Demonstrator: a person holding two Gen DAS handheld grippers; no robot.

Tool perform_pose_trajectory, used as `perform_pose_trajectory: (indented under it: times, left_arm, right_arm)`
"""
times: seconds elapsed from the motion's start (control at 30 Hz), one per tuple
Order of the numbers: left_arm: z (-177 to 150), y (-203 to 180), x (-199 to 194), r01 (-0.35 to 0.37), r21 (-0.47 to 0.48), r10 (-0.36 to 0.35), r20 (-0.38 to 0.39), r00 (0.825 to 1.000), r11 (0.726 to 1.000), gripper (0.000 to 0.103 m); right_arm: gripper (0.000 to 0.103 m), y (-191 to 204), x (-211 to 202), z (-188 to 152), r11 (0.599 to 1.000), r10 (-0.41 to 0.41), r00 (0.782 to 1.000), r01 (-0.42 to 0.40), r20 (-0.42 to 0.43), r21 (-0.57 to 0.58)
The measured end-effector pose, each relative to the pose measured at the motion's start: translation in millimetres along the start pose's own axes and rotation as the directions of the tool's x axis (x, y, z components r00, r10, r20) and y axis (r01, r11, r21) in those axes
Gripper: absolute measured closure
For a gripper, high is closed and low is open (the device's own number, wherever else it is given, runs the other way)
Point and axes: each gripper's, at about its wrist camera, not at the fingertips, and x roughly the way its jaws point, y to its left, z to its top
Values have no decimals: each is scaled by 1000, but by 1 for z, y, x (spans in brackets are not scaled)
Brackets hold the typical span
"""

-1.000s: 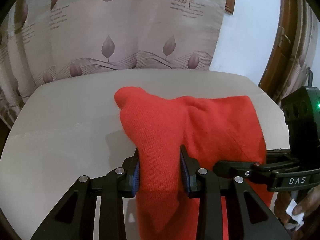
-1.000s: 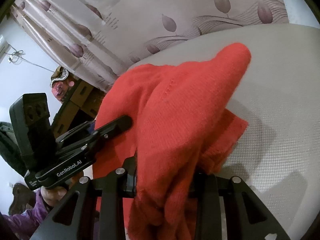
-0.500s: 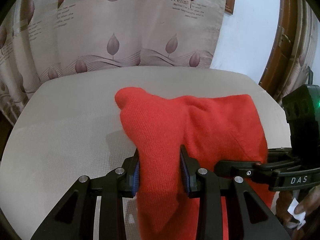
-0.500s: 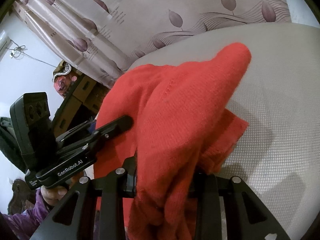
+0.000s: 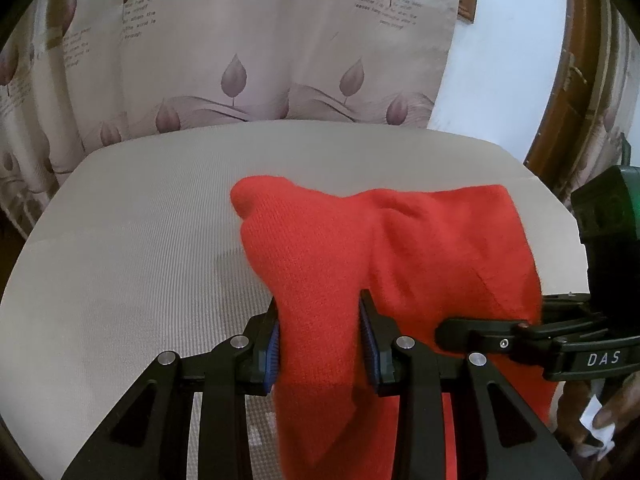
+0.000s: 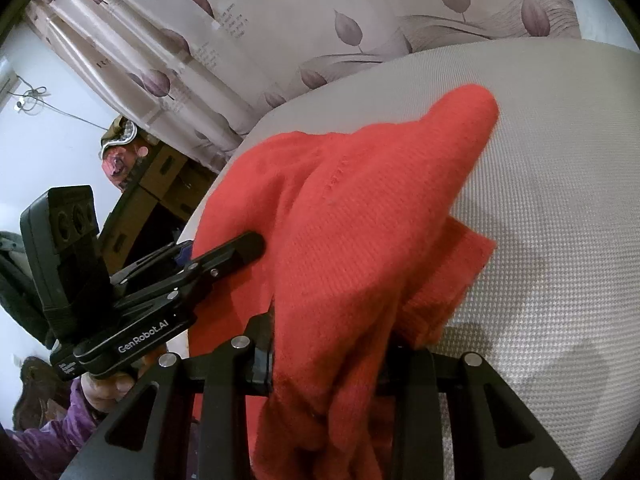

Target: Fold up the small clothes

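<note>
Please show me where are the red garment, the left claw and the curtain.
garment (image 5: 432, 240), left wrist view, on the knit body lying on the table.
left claw (image 5: 320, 336), left wrist view, midway between its fingertips, shut on the cloth.
curtain (image 5: 256, 52), left wrist view, on the leaf-printed panel.

A pale beige table (image 5: 120, 248) stands before a leaf-printed curtain (image 5: 260, 52), with a white wall (image 5: 500, 72) and dark wooden frame (image 5: 560, 100) off its far right corner and cardboard boxes (image 6: 160, 184) beyond its left edge.
</note>
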Motion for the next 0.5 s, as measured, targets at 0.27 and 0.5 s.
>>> perform_pose_trajectory:
  times: [0.27, 0.5]
  left_arm:
    - [-7, 2, 8, -9, -10, 9, -13, 1000, 1000, 69]
    - [-10, 3, 14, -16, -22, 16, -19, 1000, 1000, 69]
  right_arm:
    - [73, -6, 7, -3, 1000, -3, 1000, 3, -15, 10]
    - [73, -15, 13, -4, 1000, -4, 1000, 5, -25, 24]
